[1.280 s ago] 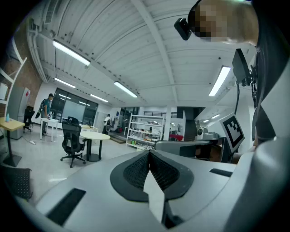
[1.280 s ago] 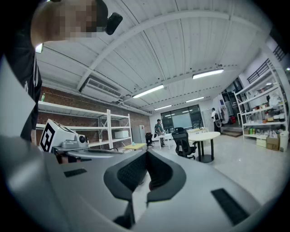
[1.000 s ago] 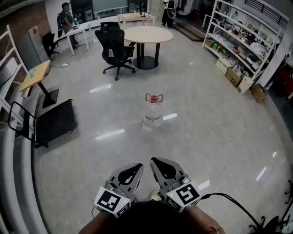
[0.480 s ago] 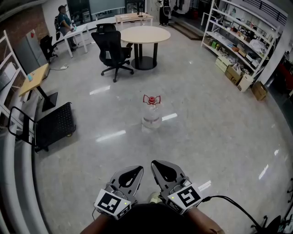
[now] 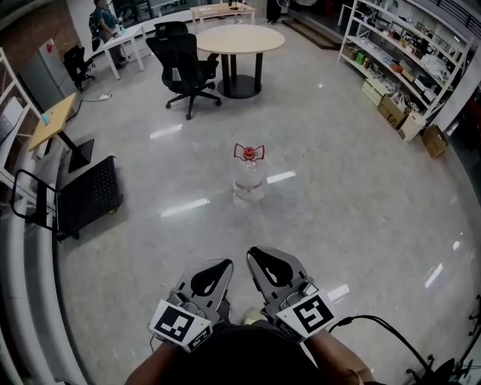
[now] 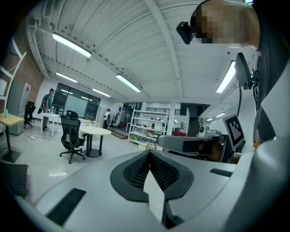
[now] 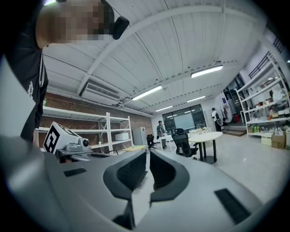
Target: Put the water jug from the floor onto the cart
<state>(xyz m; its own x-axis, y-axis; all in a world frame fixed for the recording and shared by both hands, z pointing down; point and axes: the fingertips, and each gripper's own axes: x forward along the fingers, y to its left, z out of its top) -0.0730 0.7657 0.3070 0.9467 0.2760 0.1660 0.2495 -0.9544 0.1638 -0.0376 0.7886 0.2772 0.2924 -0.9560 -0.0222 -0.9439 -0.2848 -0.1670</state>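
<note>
Clear plastic water jug with red cap and red carry handle (image 5: 249, 177) stands upright on glossy grey floor (image 5: 353, 218), out in the open, nothing touching it. It sits ahead of both grippers and well apart from them, roughly between them and the round pale-wood table on a black pedestal (image 5: 241, 37). Black flat platform cart with a tubular push handle (image 5: 87, 197) is parked off to the jug's left, well apart from it, deck bare, beside a curved grey rail (image 5: 34, 301). Left gripper (image 5: 223, 264) and right gripper (image 5: 254, 253) are held low, close to the person's body, side by side and near each other, both pointing out toward the jug; marker cubes face up at the rear. Left gripper view: ribbed pads pressed together along one line, clenched, nothing between them. Right gripper view: jaws drawn in to their closest, only a sliver of background between the pads, nothing gripped. Black wheeled office chair (image 5: 183, 69) stands just beside the table on its left. White metal shelving with boxes (image 5: 398, 53) lines the right side; cardboard cartons (image 5: 411, 124) on the floor by it. Small wooden-topped desk (image 5: 55, 122) at left. A person (image 5: 100, 16) is at a far desk, top left. Black cable (image 5: 391, 331) trails by the right gripper.
</note>
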